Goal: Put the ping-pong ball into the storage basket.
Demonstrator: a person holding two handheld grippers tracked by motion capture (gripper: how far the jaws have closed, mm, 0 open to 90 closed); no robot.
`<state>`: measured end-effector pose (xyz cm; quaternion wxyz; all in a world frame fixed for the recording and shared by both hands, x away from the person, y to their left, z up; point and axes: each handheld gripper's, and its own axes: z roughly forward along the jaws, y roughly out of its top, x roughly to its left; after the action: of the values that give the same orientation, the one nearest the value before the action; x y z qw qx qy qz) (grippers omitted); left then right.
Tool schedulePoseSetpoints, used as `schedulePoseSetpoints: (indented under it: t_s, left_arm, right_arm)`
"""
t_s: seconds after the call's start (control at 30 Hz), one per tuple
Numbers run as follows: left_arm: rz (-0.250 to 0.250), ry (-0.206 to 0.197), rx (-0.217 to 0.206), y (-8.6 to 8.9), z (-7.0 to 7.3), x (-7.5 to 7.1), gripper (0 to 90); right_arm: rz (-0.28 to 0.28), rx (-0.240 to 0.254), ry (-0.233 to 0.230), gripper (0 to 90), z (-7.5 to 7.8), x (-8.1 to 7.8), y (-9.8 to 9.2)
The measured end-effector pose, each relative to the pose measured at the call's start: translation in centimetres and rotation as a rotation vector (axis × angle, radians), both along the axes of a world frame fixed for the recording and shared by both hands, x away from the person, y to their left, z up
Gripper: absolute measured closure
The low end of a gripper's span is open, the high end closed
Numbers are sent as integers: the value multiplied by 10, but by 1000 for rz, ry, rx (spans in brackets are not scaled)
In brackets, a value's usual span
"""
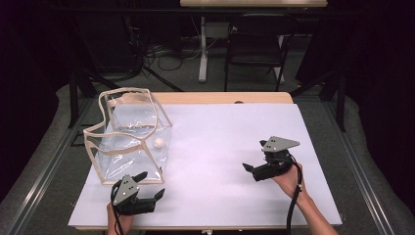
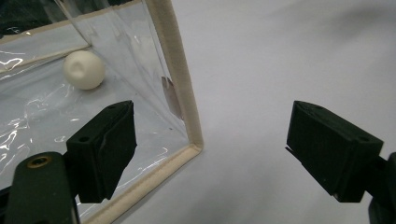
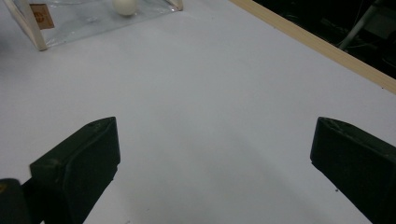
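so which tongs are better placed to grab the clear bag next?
Left, probably. The left tongs are open right beside the clear bag, one jaw at its near corner. The right tongs, also open, sit far across the white table.

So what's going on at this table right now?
A person holds a two-jaw gripper in each hand over a white table. A clear plastic bag with cream trim stands at the left, with a small white ball inside. The left gripper sits open right at the bag's near corner. The right gripper is open too, over bare table, well away from the bag. Neither holds anything.
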<state>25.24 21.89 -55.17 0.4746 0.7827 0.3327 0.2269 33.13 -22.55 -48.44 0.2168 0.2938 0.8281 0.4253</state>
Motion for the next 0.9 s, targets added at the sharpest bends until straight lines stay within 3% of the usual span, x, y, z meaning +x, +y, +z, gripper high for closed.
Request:
schedulePoseSetpoints:
  t_s: [0.5,0.9]
  left_arm:
    - [-2,1,1,0,0,0,159]
    - [0,7,2,-1,-1,0,159]
  right_arm:
    - [-21,7,-35,16,-18,-22,-15]
    - [-37,4,-39,15,-33,-37,-26]
